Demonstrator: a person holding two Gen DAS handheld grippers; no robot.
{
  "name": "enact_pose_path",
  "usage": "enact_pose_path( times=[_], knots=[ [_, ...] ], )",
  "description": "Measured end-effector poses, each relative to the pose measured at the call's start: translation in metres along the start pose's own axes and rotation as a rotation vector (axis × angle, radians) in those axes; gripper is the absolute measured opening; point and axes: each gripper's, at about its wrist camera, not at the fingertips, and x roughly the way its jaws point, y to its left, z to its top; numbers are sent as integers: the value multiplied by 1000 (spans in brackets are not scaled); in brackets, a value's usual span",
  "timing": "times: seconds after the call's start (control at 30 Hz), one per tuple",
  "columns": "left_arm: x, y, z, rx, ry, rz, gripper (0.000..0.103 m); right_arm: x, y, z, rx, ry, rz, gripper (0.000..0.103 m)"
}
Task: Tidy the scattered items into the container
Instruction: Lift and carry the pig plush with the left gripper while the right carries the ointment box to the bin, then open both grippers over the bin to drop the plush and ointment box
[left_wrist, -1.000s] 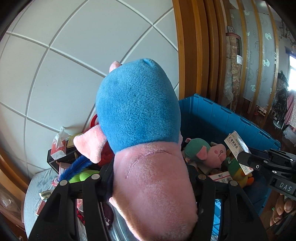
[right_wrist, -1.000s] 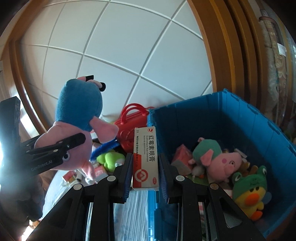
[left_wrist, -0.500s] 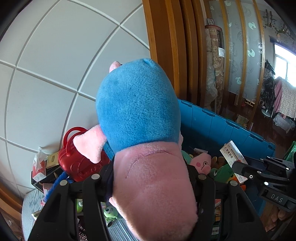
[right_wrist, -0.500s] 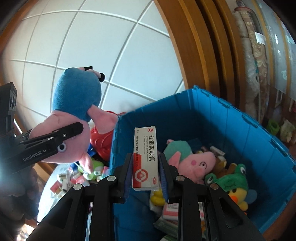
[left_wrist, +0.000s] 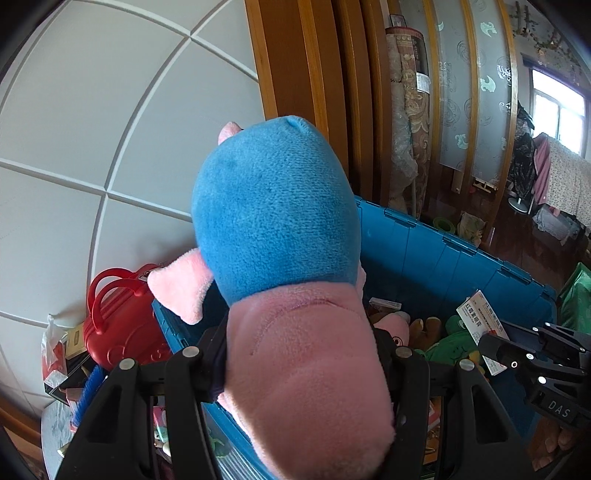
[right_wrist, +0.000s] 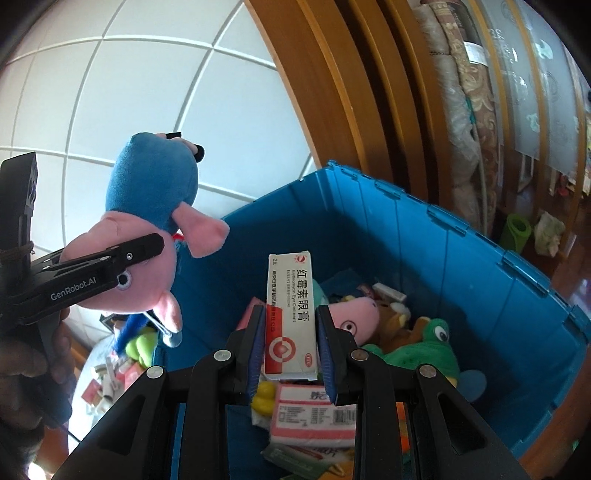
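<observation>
Both your loads now hang over the blue plastic storage crate (right_wrist: 424, 236) (a second ago, short of it): left gripper (left_wrist: 295, 354) jaws clamped on the pink-and-blue plush pig (left_wrist: 280, 229), right gripper (right_wrist: 291, 347) jaws clamped on the white-and-red ointment carton (right_wrist: 291, 314), ready to drop.

"GenRobot.AI" runs along the left tool (right_wrist: 146, 254). "DAS" marks the right tool (left_wrist: 491, 345). The ointment box (right_wrist: 290, 314) between its fingers reads "Erythromycin Eye Ointment", Chinese characters and "2g".

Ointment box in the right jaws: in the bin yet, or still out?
Out. The ointment box stands upright, clamped in the right gripper above the blue bin.
</observation>
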Motion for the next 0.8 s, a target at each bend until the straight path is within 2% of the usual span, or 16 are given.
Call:
enact_pose_path(
  times=[0.4,0.47,0.5,0.53,0.57,0.6,0.8],
  knots=[
    [14,-2,17,19,-15,-3,57,8,-6,9,5,-6,12,26],
    [12,3,20,-12,-29,26,62,9,-5,11,0,-14,11,28],
    [12,8,22,-35,-31,74,72,9,-5,12,-4,-20,2,43],
    [13,14,25,-63,-26,100,90,11,-5,13,-5,-17,-12,64],
    [13,21,27,-92,-24,94,96,13,-6,14,1,-20,-18,98],
    [11,28,28,-114,-28,84,97,15,-7,14,3,-11,-18,103],
    [-3,48,23,-149,-34,87,97,25,-8,3,-21,26,12,103]
  ],
)
